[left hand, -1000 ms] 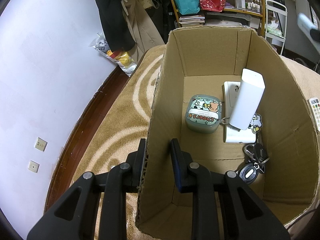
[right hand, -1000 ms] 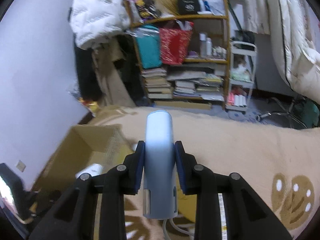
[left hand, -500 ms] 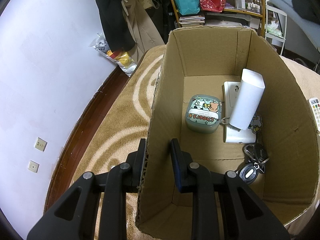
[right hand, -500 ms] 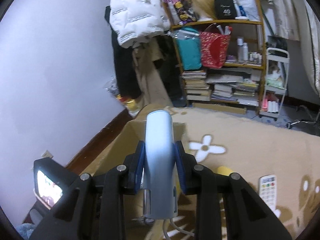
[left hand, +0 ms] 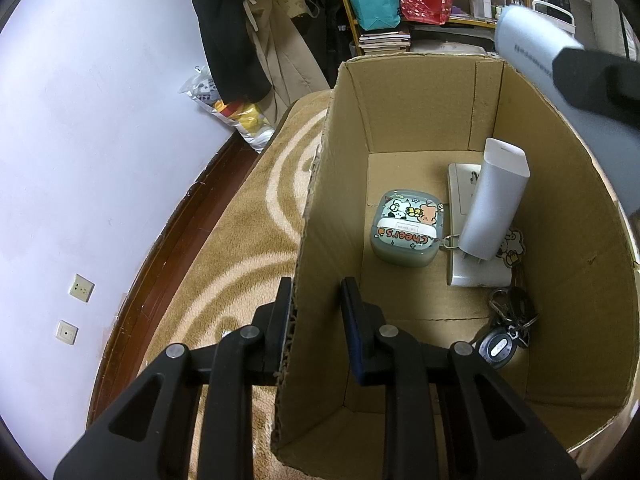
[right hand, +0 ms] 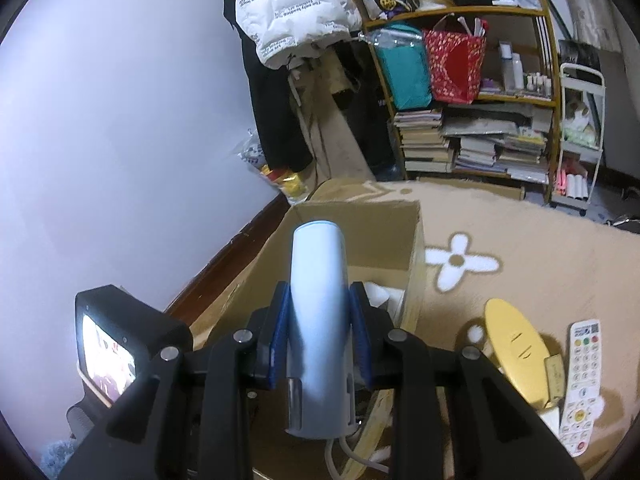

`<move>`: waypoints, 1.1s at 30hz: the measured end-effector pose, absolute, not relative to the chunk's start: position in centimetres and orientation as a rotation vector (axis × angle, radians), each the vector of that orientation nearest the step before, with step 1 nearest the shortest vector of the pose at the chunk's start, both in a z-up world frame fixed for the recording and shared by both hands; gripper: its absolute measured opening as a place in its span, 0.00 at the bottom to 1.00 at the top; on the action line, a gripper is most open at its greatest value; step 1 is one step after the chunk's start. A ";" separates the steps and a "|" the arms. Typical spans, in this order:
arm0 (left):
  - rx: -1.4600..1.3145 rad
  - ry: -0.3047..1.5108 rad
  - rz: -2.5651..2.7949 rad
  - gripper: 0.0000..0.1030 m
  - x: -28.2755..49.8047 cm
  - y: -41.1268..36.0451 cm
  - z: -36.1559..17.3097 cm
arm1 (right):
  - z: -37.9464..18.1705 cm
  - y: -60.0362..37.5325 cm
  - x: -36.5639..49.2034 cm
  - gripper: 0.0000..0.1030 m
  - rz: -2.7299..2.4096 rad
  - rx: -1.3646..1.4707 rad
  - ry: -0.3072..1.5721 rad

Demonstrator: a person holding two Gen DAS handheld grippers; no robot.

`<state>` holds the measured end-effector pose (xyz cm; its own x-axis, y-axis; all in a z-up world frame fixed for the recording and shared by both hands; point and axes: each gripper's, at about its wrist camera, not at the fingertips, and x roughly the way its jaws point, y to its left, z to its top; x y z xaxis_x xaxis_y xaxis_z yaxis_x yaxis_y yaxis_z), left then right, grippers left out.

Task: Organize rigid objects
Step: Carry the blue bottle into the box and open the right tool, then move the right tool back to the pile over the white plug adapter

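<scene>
Two grippers in use. Left gripper [left hand: 316, 300] straddles the near-left wall of the cardboard box [left hand: 560, 208]: one finger outside against the cardboard, the other inside with a gap to the wall, so the fingers are partly apart and not pinched tight. Ahead of these fingers, on the box floor: a rounded green case [left hand: 406, 232] printed "cheers", just right of it a white upright block [left hand: 494, 204] leaning on a flat white device [left hand: 460, 188], and nearer, to the right, a bunch of keys with a black fob [left hand: 506, 332]. Right gripper [right hand: 318, 332] has its fingers closed on a pale blue cylindrical appliance [right hand: 318, 312], cord trailing below, held above the box's open top, its tip pointing forward past the fingertips. Right of those fingers, on the tan carpet [right hand: 540, 248]: a yellow oval object [right hand: 514, 352] and a white remote [right hand: 580, 380].
</scene>
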<state>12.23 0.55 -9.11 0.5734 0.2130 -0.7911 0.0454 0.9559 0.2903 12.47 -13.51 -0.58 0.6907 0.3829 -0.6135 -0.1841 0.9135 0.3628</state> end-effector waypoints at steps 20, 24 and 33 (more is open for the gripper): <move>0.295 0.957 0.100 0.22 12.2 0.6 -9.1 | -2.6 -12.5 12.8 0.30 0.311 0.199 0.806; 0.298 0.957 0.100 0.22 12.2 0.6 -9.2 | -2.5 -12.3 12.5 0.30 0.295 0.180 0.779; 0.309 0.951 0.109 0.23 12.0 0.3 -9.3 | -0.5 -14.0 11.9 0.30 0.242 0.159 0.723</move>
<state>12.03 0.34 -9.32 0.5795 0.2262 -0.7829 0.0432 0.9508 0.3067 11.91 -13.99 -0.51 0.7238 0.2724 -0.6339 -0.1632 0.9603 0.2263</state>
